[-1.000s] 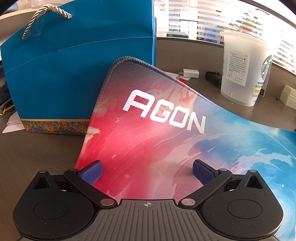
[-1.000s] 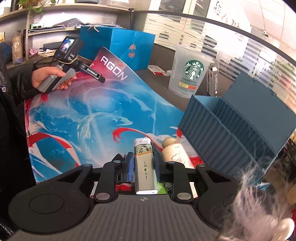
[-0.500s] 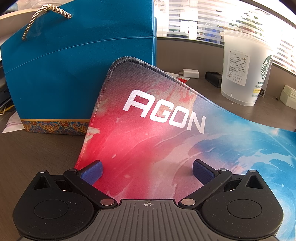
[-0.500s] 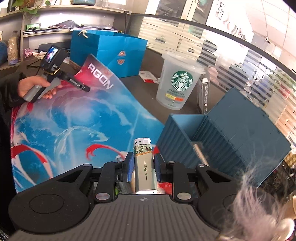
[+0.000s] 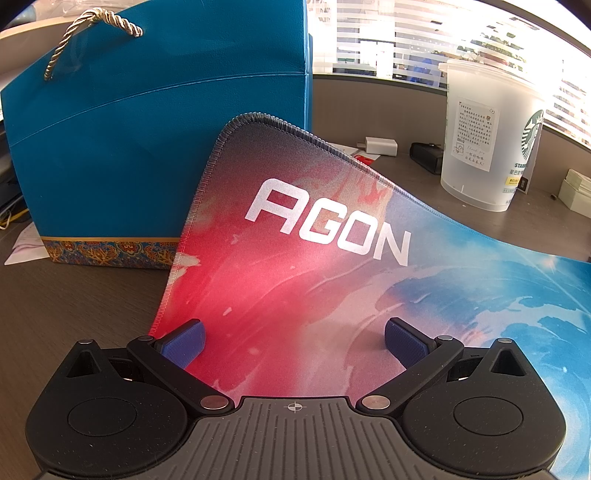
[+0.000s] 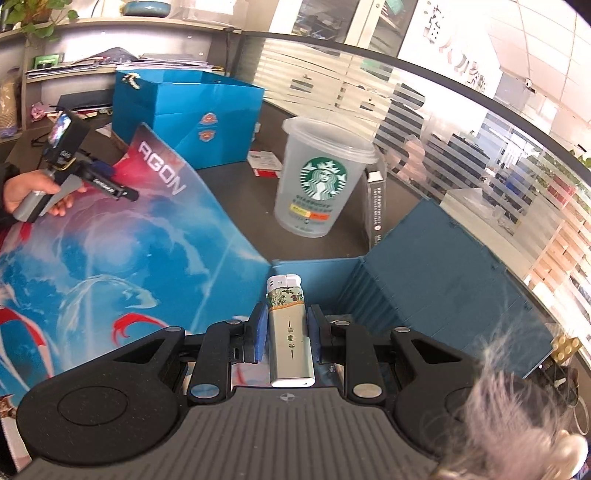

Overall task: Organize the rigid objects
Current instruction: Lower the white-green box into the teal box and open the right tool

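Office desk scene: right gripper, pinching the lighter at lower centre, has swung from over the AGON mousepad to above the open blue container-style box, so drop-off looks near; left gripper stays spread, empty.

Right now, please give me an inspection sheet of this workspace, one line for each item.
Surface: dark desk, partly covered by AGON mouse mat with one corner raised.
Job's things: lighter in right claw; open blue container box just beyond it.
Clutter: Starbucks cup, blue gift bag, white charger, furry item.
Grippers: right claw shut on lighter; left claw open over the mat.
Cables: nothing seen clearly.
Surroundings: striped glass partition, shelf with plant.
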Available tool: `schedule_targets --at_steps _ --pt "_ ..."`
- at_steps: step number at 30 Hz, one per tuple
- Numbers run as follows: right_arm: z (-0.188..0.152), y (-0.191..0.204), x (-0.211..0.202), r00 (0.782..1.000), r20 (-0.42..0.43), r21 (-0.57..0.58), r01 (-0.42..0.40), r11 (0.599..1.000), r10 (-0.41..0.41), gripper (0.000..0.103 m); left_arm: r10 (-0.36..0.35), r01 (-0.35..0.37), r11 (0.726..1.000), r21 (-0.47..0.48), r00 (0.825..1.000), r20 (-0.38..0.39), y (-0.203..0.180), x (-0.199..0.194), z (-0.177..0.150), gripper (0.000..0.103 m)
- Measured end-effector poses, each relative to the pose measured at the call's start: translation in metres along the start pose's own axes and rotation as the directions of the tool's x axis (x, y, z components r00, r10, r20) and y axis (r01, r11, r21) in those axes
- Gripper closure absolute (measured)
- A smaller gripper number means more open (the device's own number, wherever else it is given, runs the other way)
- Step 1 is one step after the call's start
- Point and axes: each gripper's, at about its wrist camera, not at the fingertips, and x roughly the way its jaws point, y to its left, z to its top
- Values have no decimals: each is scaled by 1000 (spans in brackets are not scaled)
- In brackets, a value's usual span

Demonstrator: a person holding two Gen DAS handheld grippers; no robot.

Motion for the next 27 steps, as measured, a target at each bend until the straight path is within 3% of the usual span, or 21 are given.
schedule_targets --at_steps 13,27 --pt "0 -55 48 997 -73 35 -28 999 31 81 0 0 1000 0 1000 0 0 0 0 0" --pt "-16 -74 88 984 -133 100 -104 990 117 81 -1 1 1000 0 1000 0 0 0 0 0"
